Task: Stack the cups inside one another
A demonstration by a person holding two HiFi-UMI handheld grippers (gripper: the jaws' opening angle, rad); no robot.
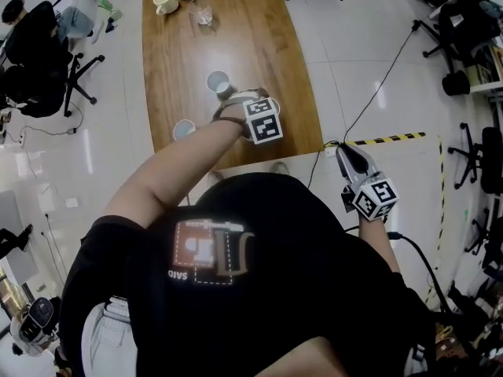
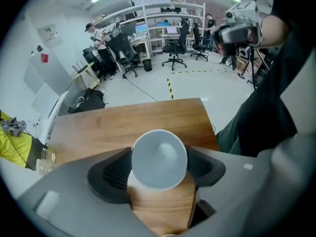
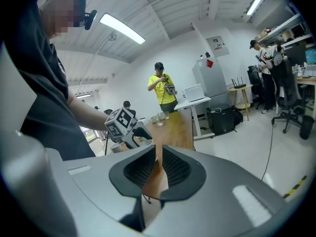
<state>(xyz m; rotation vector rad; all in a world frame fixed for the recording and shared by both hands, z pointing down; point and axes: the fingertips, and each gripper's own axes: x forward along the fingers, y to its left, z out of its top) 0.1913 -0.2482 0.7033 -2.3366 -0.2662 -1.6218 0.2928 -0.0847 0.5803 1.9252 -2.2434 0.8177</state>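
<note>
Near the table's front edge, a white cup stands upright between my left gripper's jaws, which clasp its rim. Another cup stands just beyond. Off the table's right corner, my right gripper is closed and empty.

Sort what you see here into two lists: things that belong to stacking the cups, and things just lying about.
Job in hand:
left tool; gripped cup; mid-table cup; cup near the table's edge.

Lying about:
mugs and a glass at the table's far end; office chair.
</note>
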